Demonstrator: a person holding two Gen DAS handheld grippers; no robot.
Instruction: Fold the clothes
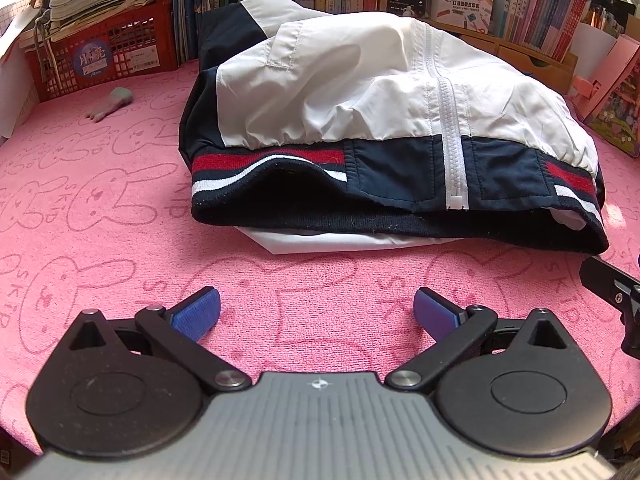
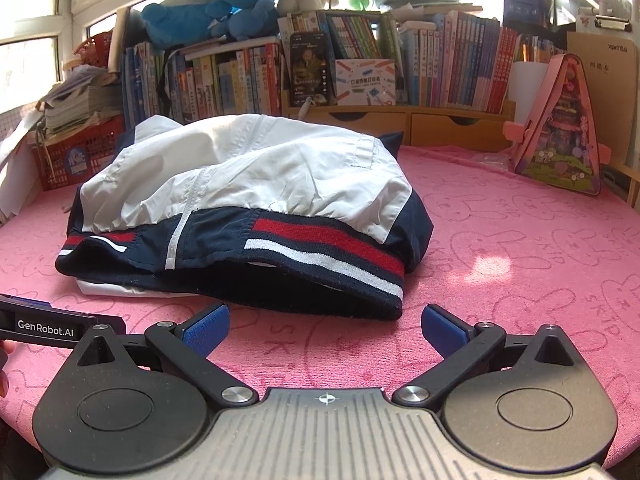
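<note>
Loosely folded white-and-navy jacket (image 1: 360,92), puffy.

A pink mat (image 1: 120,216) printed with rabbit outlines covers the whole surface. A folded white and navy jacket (image 1: 360,92) lies at the centre of the frame. At upper left stand a red crate (image 1: 108,60) and a small grey-green toy (image 1: 112,102); at right stands a pink picture stand (image 2: 564,128).
</note>
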